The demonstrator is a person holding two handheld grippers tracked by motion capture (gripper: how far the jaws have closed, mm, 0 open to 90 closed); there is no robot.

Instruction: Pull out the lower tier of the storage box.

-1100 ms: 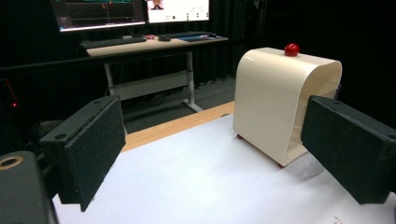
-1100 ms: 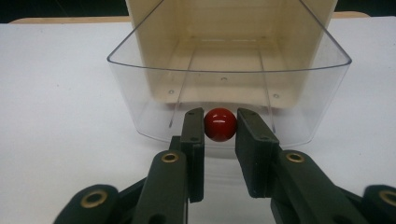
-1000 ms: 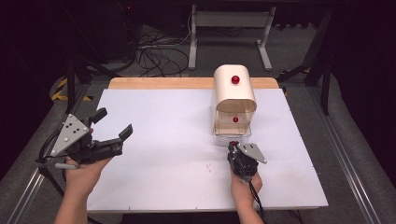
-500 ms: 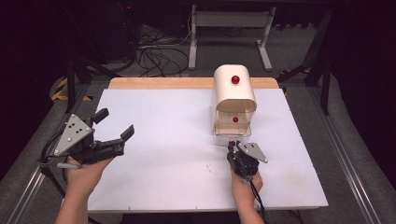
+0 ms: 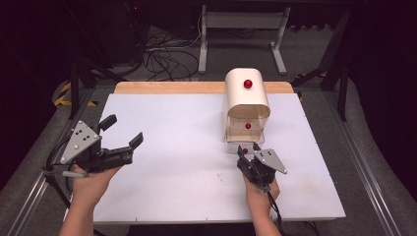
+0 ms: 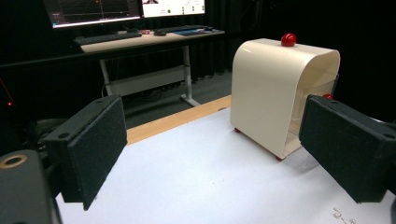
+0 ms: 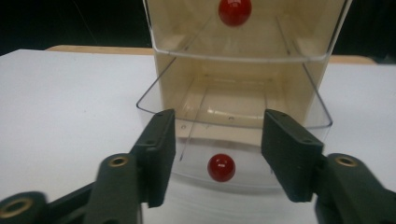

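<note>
A dark room with cables on the floor and a metal desk frame behind surrounds a white table point(image 5: 187, 147) whose far edge shows a strip of bare wood. On the right half of the table stands a cream drawer cabinet point(image 5: 247, 101) with a rounded top and a red ball knob on its crown; its clear plastic drawers face the person. The upper drawer point(image 7: 243, 32) sits pushed in, its red knob point(image 7: 235, 11) showing at the top of the right gripper view. The lower drawer point(image 7: 233, 135) is pulled out toward the person, and its red knob point(image 7: 221, 167) sits on the front wall. The right gripper point(image 5: 248, 153) is just in front of that drawer, its jaws pointing at the cabinet; they have just been opening and now stand apart on either side of the knob, with clear gaps between pads and knob, so nothing is gripped. The left gripper point(image 5: 123, 133) is held well apart near the table's left edge, its jaws spread wide and empty, aimed across the table toward the cabinet, which its own view shows from the side.
</note>
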